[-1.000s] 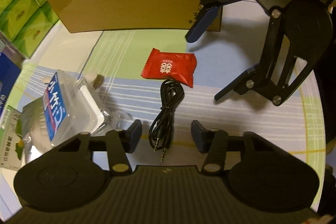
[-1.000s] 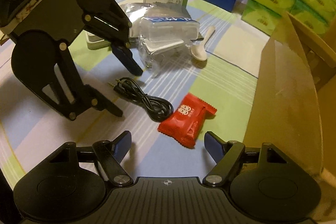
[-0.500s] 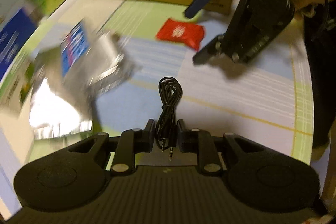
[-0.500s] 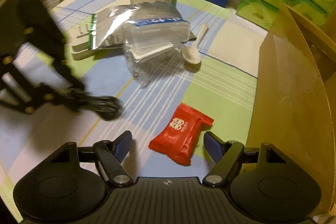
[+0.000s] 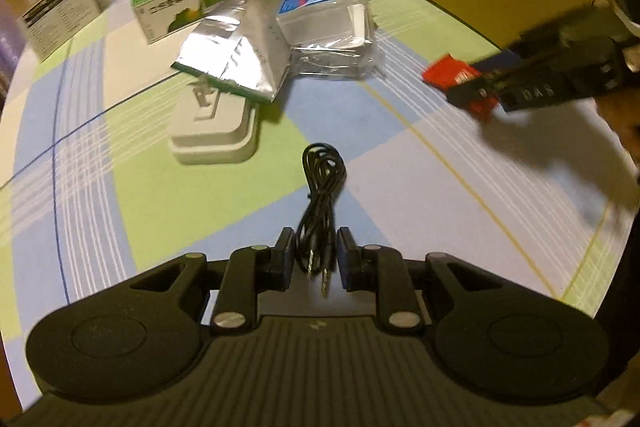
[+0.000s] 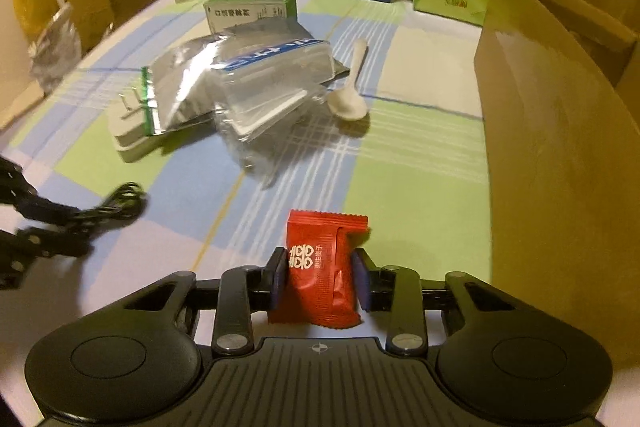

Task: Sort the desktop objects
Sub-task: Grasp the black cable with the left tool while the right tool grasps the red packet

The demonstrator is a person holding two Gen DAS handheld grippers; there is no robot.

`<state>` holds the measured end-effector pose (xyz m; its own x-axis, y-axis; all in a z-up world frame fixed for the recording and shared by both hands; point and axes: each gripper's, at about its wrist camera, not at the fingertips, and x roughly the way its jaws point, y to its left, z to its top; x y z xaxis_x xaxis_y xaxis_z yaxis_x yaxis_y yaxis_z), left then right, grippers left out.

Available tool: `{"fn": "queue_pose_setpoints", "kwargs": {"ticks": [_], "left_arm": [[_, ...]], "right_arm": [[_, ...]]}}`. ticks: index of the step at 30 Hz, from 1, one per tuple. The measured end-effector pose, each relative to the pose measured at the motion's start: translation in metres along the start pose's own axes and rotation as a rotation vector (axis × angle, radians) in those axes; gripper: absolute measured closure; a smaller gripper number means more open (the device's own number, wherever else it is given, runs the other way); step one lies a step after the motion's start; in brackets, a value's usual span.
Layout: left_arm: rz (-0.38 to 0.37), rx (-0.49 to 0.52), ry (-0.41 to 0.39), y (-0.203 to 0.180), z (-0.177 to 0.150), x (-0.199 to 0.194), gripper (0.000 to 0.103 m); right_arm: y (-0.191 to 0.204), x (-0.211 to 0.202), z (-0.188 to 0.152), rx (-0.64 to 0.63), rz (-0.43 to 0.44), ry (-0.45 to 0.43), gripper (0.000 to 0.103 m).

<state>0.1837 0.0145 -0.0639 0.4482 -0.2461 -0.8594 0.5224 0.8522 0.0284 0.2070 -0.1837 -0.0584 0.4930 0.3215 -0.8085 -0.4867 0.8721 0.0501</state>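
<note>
Left wrist view: left tongs (image 5: 315,259) are pinching the limp, light audio cable (image 5: 320,187) near its plugs; right tongs (image 6: 320,277) are squeezing the crinkly red candy packet (image 6: 322,267) midway.

Warm, dim indoor light — strong fisheye bend at the frame edges.
Glare flares on the foil pouch (image 5: 236,47); the right gripper (image 5: 486,83), at right of the left wrist view, is motion-blurred and casts a soft shadow below — corners fall dark.
</note>
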Motion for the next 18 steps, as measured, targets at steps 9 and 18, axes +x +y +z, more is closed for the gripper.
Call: {"fn": "queue_pose_setpoints", "kwargs": {"ticks": [9,18], "left_arm": [[0.04,-0.145,-0.074,-0.018,-0.031,-0.022,0.082],[0.09,-0.207,-0.197,-0.02,-0.031,-0.022,0.058]], "right_arm": [[0.031,-0.038,-0.053,0.068,0.087,-0.061,0.073],[0.042,-0.043,-0.067,0.073,0.051,-0.153,0.073]]}}
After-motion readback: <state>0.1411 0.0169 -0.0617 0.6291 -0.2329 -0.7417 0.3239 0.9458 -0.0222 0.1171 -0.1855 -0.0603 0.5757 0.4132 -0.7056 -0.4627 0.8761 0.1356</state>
